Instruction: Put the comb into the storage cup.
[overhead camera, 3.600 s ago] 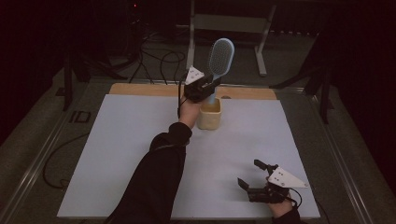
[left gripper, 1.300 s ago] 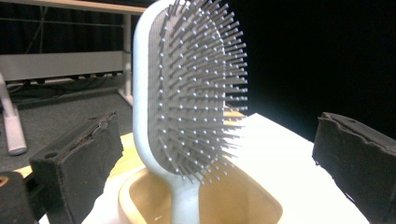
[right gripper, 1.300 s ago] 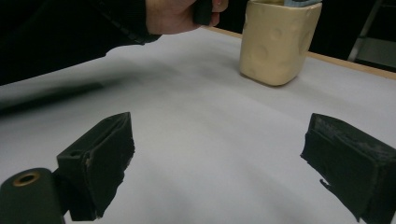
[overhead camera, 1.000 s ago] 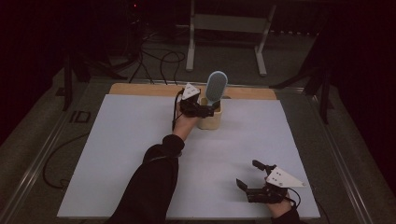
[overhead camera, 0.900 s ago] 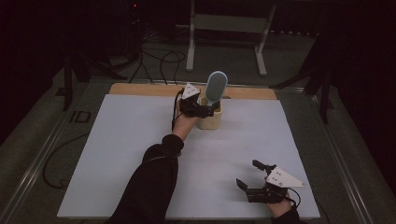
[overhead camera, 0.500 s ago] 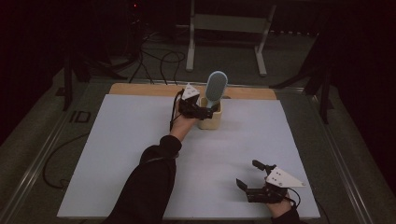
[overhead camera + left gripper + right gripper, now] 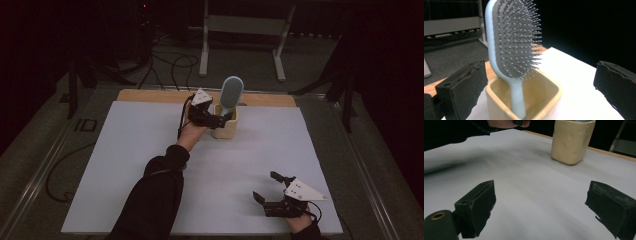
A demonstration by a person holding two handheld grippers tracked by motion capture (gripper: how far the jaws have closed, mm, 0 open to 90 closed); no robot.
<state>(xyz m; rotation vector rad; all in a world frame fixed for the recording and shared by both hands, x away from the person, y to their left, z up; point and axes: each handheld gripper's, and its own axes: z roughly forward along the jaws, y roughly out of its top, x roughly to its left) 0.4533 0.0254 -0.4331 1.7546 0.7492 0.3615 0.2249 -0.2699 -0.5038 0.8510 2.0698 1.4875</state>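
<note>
Hairbrush (image 7: pixel 515 45) upright in cup (image 7: pixel 544 96), handle base hidden; left tool (image 7: pixel 220 118) wide open around it, right tool (image 7: pixel 267 192) open, empty, low over desk (image 7: pixel 125 165).

High view: fixed above the near table edge, facing forward and down. Left gripper view: very close to the cup (image 7: pixel 524 100), centre frame. Right gripper view: low over the table (image 7: pixel 529 195), facing the same cup (image 7: pixel 571 141), upper right, farther off.
</note>
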